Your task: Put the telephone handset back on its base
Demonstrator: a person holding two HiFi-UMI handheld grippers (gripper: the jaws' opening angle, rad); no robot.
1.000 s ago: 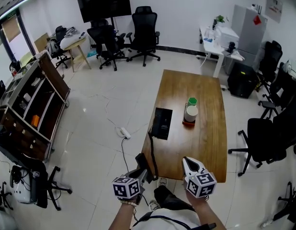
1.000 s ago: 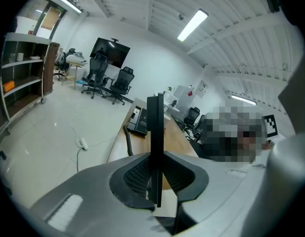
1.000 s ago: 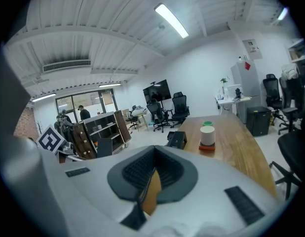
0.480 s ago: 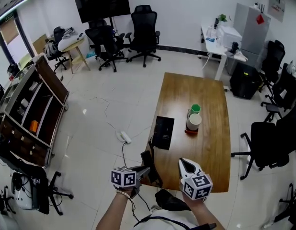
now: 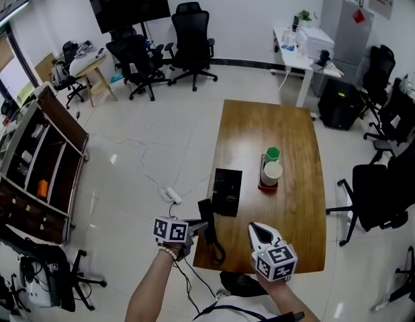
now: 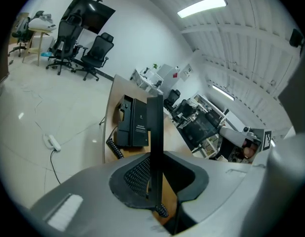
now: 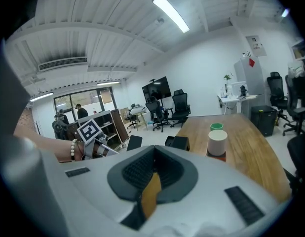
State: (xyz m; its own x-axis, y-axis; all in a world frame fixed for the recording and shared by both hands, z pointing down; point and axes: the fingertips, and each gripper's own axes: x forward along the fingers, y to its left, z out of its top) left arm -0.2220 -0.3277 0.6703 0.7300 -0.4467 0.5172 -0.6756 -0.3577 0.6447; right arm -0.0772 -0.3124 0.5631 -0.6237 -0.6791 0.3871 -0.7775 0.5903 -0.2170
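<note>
The black handset (image 5: 206, 210) hangs off the table's near left corner, gripped by my left gripper (image 5: 196, 227), which is shut on it. In the left gripper view the handset (image 6: 154, 132) stands edge-on as a thin black bar between the pads of the left gripper (image 6: 155, 174). Its coiled cord (image 5: 215, 249) loops down past the table edge. The black phone base (image 5: 227, 192) lies flat on the wooden table (image 5: 295, 213), just beyond the handset; its cradle (image 6: 125, 117) is bare. My right gripper (image 5: 258, 229) hovers shut and empty over the table's near edge, and its view shows the right gripper (image 7: 153, 158) closed.
A white cup (image 5: 271, 172) on a red coaster and a green cup (image 5: 272, 154) stand mid-table, right of the base. A power strip (image 5: 173, 194) and cable lie on the tiled floor at left. Black office chairs (image 5: 369, 193) stand to the table's right.
My left gripper has carried the handset forward and turned it toward the phone base, so it now sits closer to the base. The right gripper has shifted slightly forward.
</note>
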